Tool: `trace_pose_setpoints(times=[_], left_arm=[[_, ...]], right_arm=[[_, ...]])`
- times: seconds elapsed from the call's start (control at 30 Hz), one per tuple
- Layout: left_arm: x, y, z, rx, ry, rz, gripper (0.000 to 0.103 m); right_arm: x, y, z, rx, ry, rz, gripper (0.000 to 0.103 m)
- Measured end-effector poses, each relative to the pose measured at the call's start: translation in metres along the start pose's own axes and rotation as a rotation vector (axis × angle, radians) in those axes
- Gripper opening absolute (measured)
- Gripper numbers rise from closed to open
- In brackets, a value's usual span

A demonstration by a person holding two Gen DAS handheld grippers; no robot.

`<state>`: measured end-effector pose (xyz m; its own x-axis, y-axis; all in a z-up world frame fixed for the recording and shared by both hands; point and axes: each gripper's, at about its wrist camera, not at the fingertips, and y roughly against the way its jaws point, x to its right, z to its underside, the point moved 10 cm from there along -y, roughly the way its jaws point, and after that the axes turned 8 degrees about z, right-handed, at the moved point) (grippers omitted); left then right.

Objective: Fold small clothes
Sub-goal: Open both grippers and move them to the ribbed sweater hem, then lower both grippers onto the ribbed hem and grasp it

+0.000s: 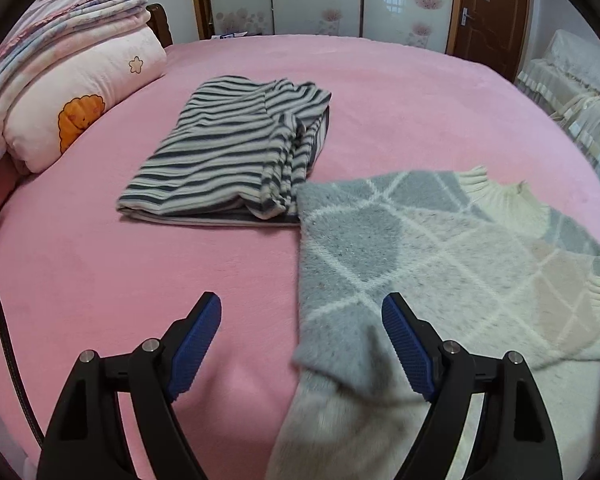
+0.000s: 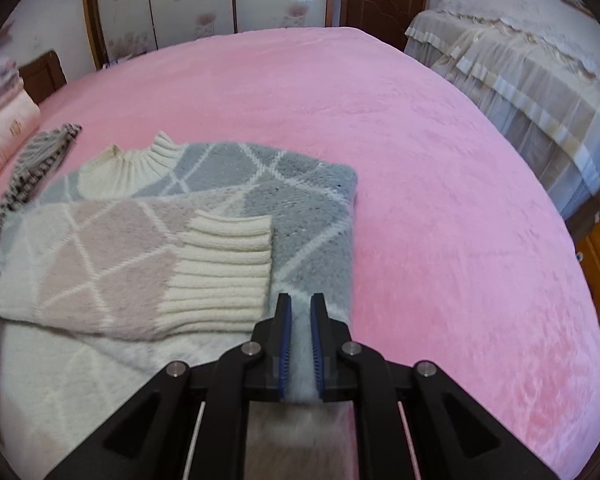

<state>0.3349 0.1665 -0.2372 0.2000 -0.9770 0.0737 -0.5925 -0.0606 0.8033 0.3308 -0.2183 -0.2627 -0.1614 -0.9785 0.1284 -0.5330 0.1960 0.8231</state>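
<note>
Two garments lie on the pink bed cover (image 1: 380, 92). At the left of the bed sits a stack of folded quilts (image 1: 72, 68). Nearer to the grippers, the argyle sweater (image 1: 440, 248) in grey, cream and pale pink lies flat, one sleeve folded across its body – the ribbed cuff (image 2: 224, 272) rests on top. Its edge touches the striped top (image 1: 228, 148), already folded. The left gripper (image 1: 302, 344) hovers over the sweater's near corner, jaws wide and holding nothing. The right gripper (image 2: 301, 344) has its jaws narrow, pinching the sweater's edge.
</note>
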Motion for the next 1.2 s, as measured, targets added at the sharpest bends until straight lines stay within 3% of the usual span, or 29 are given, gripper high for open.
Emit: trace_pose_setpoints(times=[0.07, 0.47, 0.53, 0.67, 0.77, 0.87, 1.0, 1.2], left_arm=[[0.0, 0.019, 0.0, -0.006, -0.006, 0.018, 0.097], [0.021, 0.137, 0.006, 0.099, -0.105, 0.099, 0.098], [0.026, 0.154, 0.009, 0.117, -0.122, 0.094, 0.098], [0.034, 0.179, 0.021, 0.13, -0.169, 0.075, 0.098], [0.034, 0.196, 0.035, 0.152, -0.185, 0.04, 0.098], [0.033, 0.21, 0.055, 0.166, -0.17, 0.06, 0.098], [0.029, 0.221, 0.083, 0.184, -0.143, 0.08, 0.098], [0.018, 0.222, 0.124, 0.222, -0.116, 0.059, 0.098]], right_arm=[[0.002, 0.015, 0.002, 0.012, 0.003, 0.001, 0.008], [0.017, 0.125, 0.015, 0.052, -0.062, -0.098, 0.015], [0.019, 0.144, 0.017, 0.078, -0.052, -0.102, 0.021], [0.024, 0.181, 0.024, 0.127, -0.042, -0.111, 0.023], [0.025, 0.203, 0.036, 0.148, -0.041, -0.131, 0.023], [0.026, 0.22, 0.053, 0.161, -0.044, -0.155, 0.024], [0.03, 0.236, 0.083, 0.177, -0.061, -0.183, 0.034], [0.03, 0.245, 0.124, 0.217, -0.035, -0.164, 0.035]])
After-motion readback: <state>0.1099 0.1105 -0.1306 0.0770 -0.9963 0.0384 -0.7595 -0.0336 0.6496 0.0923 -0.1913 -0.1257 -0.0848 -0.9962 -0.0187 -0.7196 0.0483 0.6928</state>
